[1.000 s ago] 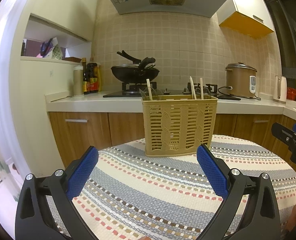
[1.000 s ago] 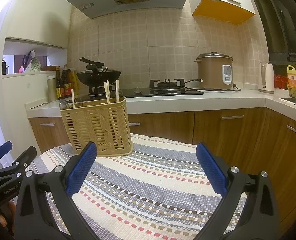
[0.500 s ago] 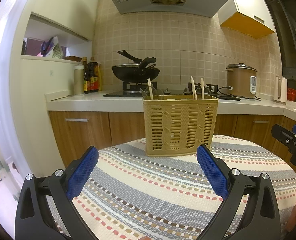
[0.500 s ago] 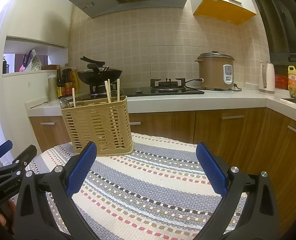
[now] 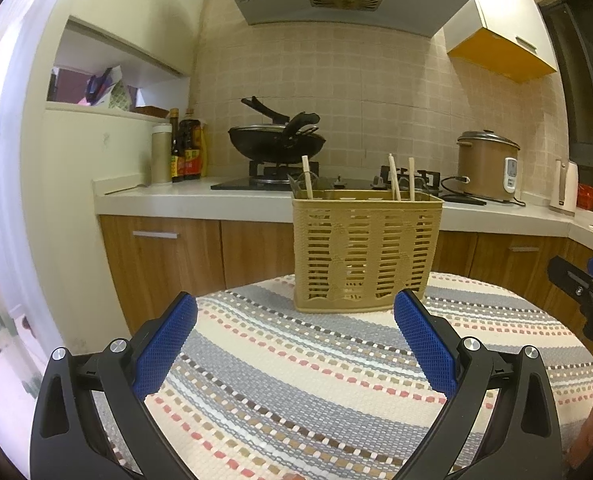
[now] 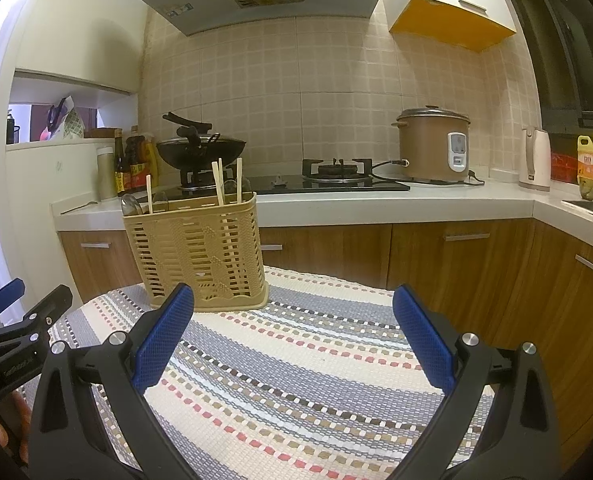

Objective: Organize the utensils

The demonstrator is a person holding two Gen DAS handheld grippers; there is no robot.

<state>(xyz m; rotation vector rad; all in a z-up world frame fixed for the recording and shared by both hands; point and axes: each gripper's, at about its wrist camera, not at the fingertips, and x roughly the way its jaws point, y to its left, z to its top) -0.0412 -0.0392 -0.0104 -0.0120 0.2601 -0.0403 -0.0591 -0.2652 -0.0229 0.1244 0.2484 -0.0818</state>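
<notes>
Well, count: one slotted basket, three chopsticks upright inside, spoon bowls unclear.
Basket place: desk, twelve o'clock.
Left fingers: wide apart, empty.
Right fingers: wide apart, empty.

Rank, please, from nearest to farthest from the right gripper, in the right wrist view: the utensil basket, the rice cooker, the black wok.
From the right gripper:
1. Utensil basket: on the striped tablecloth, ahead to the left.
2. Black wok: on the stove's left burner, behind the basket.
3. Rice cooker: on the counter, far right.
The wok and cooker are close to call.
</notes>
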